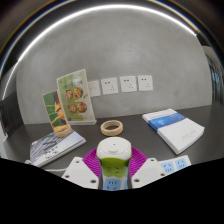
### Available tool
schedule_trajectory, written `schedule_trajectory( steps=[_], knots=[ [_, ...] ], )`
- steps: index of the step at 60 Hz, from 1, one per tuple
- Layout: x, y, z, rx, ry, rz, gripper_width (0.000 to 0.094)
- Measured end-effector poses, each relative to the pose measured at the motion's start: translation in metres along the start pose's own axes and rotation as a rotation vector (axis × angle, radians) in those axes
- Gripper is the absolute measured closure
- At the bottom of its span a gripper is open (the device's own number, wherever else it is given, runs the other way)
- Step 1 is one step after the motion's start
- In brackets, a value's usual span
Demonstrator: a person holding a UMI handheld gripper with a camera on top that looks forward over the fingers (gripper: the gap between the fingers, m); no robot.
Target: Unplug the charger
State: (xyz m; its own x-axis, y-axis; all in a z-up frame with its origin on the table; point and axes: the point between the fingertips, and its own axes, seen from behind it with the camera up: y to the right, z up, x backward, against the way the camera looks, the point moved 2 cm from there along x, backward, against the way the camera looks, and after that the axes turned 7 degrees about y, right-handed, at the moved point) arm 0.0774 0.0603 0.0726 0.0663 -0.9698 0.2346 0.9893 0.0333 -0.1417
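Note:
A white and green charger (pixel 111 153) stands upright between my gripper's (pixel 112 166) two fingers. The purple pads (pixel 90 160) press against both its sides, so the gripper is shut on it. Its lower end carries a small blue-marked white part, and what is beneath it is hidden. A row of white wall sockets (pixel 128 85) is on the grey wall well beyond the fingers, with nothing plugged into them that I can see.
A roll of tape (pixel 112 127) lies on the dark table just beyond the charger. A white and blue box (pixel 175 128) lies to the right. Picture cards (pixel 72 95) lean against the wall at left, with a booklet (pixel 55 148) in front.

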Motion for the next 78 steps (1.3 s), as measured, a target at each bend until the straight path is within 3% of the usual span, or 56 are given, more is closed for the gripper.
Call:
schedule_trajectory(
  steps=[13,15,20,26,32,45,52,57,70,78],
  knots=[
    [0.001,0.000,0.003,0.029,-0.040,-0.060,0.0619],
    [0.007,-0.003,0.028,0.056,0.041,-0.064,0.0618],
    [0.040,-0.011,0.140,0.224,0.353,-0.116,0.0622],
    [0.050,-0.025,0.203,0.191,0.416,-0.066,0.0623],
    [0.048,0.011,0.225,0.293,0.450,-0.181,0.0624],
    [0.034,0.136,0.156,0.243,0.213,-0.322,0.0613],
    [0.009,0.203,0.107,0.218,0.065,-0.327,0.0597],
    [-0.010,0.238,0.080,0.206,-0.046,-0.287,0.0584],
    [-0.059,0.288,0.039,0.168,-0.232,-0.145,0.0546],
    [-0.080,0.291,0.044,0.171,-0.223,-0.061,0.0481]
  ],
)
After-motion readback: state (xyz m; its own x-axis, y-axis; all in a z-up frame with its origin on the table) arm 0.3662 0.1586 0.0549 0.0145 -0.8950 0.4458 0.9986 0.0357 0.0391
